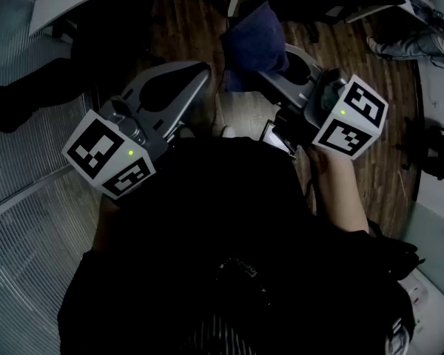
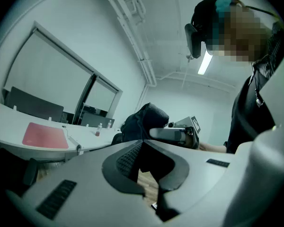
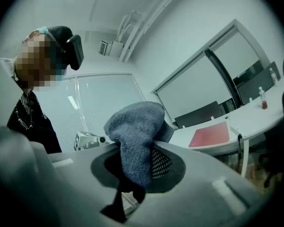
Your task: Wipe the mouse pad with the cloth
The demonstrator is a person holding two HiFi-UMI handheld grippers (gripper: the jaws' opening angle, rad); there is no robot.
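The blue cloth (image 3: 132, 126) hangs bunched from my right gripper (image 3: 142, 145), which is shut on it. In the head view the cloth (image 1: 253, 41) sticks out past that gripper (image 1: 265, 71), held in front of the person's dark torso. My left gripper (image 1: 201, 71) is beside it, jaws closed tip to tip with nothing between them; its own view shows the tips meeting (image 2: 143, 141). The red mouse pad (image 2: 45, 135) lies flat on a white curved desk (image 2: 19, 148), well away from both grippers. It also shows in the right gripper view as the mouse pad (image 3: 210, 134).
The floor is dark wood (image 1: 355, 58). Dark chairs (image 3: 199, 113) stand behind the desk and a small bottle (image 3: 263, 100) stands on it. A ribbed glass wall (image 1: 22, 198) runs along the left. Someone's shoes (image 1: 411, 46) are at the far right.
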